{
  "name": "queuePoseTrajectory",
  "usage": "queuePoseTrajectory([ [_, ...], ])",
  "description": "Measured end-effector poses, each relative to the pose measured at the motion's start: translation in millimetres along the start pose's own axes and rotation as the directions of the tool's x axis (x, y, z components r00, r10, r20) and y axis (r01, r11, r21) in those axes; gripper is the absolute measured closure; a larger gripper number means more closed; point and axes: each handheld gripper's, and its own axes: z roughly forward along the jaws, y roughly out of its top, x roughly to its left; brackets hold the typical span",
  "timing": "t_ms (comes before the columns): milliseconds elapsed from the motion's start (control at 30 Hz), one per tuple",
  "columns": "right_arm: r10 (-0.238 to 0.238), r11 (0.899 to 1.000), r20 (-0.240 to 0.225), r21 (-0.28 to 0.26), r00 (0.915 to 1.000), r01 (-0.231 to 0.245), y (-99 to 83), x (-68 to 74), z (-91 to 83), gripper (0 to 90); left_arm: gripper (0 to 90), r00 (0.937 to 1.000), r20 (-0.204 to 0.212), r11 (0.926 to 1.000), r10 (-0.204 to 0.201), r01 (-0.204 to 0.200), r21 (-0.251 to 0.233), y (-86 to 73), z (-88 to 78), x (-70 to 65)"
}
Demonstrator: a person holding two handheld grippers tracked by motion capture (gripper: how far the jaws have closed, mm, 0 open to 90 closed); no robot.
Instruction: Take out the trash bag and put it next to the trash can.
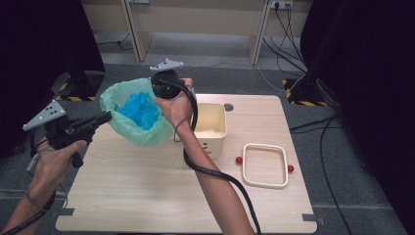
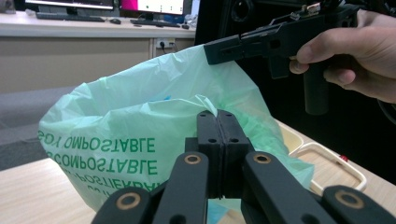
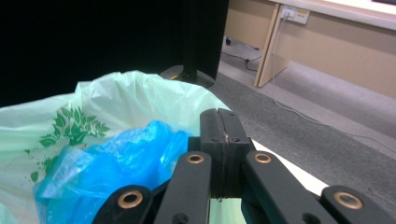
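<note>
Light wooden table (image 1: 147,196) on grey carpet, rounded corners, a small dark round inset (image 1: 228,107) near the far edge. Resting on it – a pale green compostable bag (image 1: 128,128) at the left, a cream tub (image 1: 211,128) beside it, and to the right a flat cream rectangular frame (image 1: 265,165) with a small red ball (image 1: 239,160) at either side

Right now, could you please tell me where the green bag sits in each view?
High view: green bag at upper left of the table.
Left gripper view: centre, behind the shut jaws.
Right gripper view: left half.
Shared landmark: the blue plastic inside it, also in the right gripper view.
</note>
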Motion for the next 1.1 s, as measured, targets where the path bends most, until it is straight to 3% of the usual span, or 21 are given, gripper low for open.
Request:
queuePoseTrajectory([
  [433,0.008,0.998,-0.017,0.068,0.9998,-0.007,-18.1,11.4,33.7,90.0,89.2,0.9980,-0.031,0.9973,-0.055,0.057,0.047,-26.0,-4.5,24.0],
  [800,0.023,0.991,-0.025,0.129,0.9994,-0.020,-41.6,18.9,58.6,90.0,89.2,0.9952,-0.047,0.9914,-0.087,0.091,0.095,-53.3,-4.3,35.0],
  [1100,0.023,0.984,-0.031,0.178,0.9993,-0.017,-59.5,28.5,74.3,90.0,89.2,0.9954,-0.061,0.9902,-0.074,0.081,0.114,-62.2,-4.9,36.7],
])
